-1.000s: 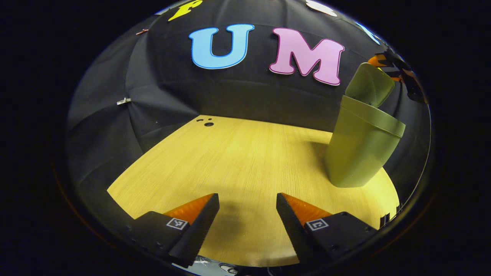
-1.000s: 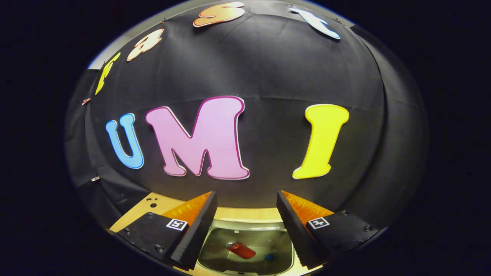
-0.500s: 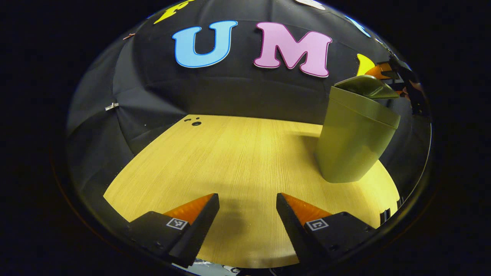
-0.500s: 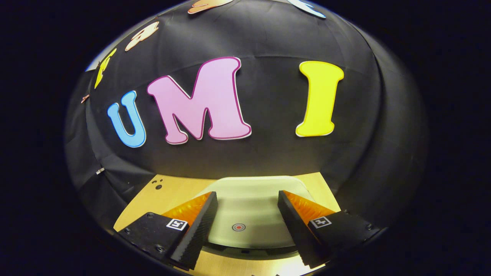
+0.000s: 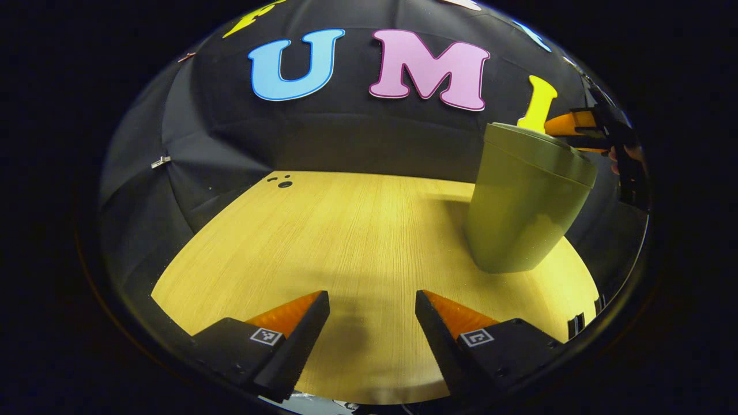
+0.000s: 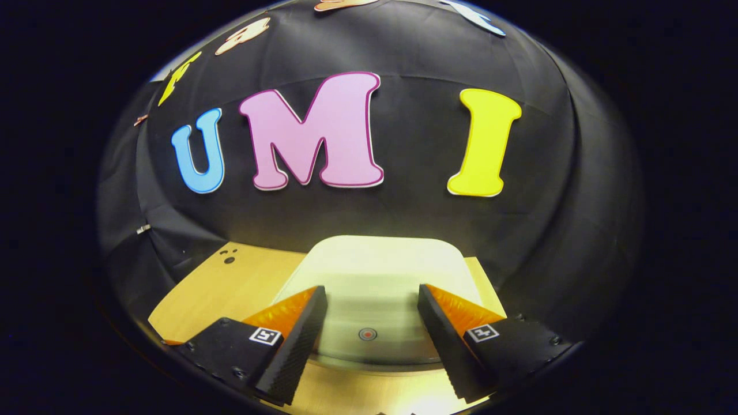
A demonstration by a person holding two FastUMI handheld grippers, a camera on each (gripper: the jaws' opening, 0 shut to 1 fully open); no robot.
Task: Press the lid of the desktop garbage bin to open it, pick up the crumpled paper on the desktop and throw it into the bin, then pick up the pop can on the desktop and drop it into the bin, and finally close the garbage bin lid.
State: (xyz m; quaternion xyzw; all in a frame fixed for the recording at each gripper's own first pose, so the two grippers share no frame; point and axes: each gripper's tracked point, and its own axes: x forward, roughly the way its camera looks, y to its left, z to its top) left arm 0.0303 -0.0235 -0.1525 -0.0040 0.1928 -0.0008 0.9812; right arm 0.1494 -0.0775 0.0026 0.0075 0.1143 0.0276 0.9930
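In left gripper view we hold the left gripper [image 5: 372, 302] low over the wooden desktop [image 5: 323, 242], fingers apart, nothing btwn them. The green bin [image 5: 524, 213] stands ahead and to its right, lid [image 5: 539, 150] shut. Right gripper [image 5: 576, 129] sits just past the bin's top rim. In right gripper view our right gripper [image 6: 372, 300] is above the closed lid [image 6: 375, 271], fingers apart w/ the lid's round red mark [image 6: 367, 334] btwn them; contact w/ lid we can't tell
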